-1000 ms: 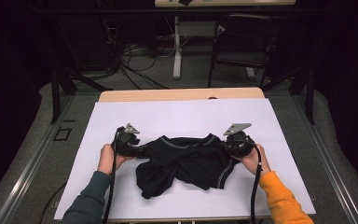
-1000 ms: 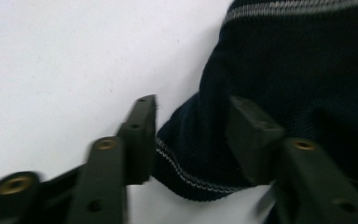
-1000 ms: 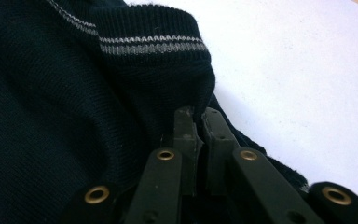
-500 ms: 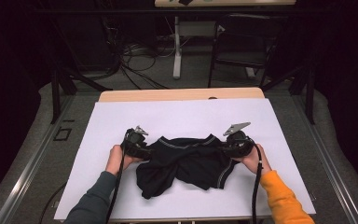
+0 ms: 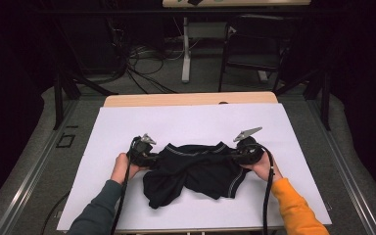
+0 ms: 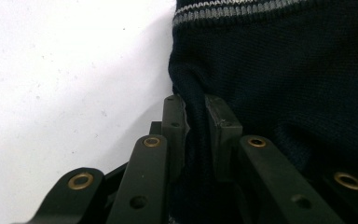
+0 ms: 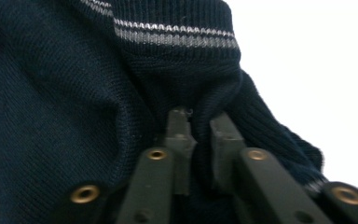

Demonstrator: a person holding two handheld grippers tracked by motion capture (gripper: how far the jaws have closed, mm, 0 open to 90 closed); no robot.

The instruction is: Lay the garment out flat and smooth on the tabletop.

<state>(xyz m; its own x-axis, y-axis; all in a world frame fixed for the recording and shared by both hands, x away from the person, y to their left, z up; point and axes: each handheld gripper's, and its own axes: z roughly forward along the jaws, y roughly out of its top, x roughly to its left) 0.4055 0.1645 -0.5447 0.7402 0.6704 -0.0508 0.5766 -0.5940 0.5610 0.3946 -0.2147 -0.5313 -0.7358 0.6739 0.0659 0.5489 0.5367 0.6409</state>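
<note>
A wide white sheet [image 5: 196,122] covers the table, and near its front edge lies a crumpled dark navy knitted garment with thin grey stripes at its trim [image 5: 196,171], its long axis running left to right. The left gripper [image 6: 196,109] has just been closing and pinches a fold at the garment's left end; the right gripper [image 7: 200,122], also just closing, clamps the right end. Both ends look secured, while spreading it flat seems yet to be done.

One dark knit garment [image 5: 196,171], two tongs [image 5: 149,159] [image 5: 235,155], one white table [image 5: 186,122]

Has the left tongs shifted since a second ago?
Yes. The left tongs slid rightward, away from the white sheet's left edge, onto the dark sweater, and has just been closing on its fabric.
</note>
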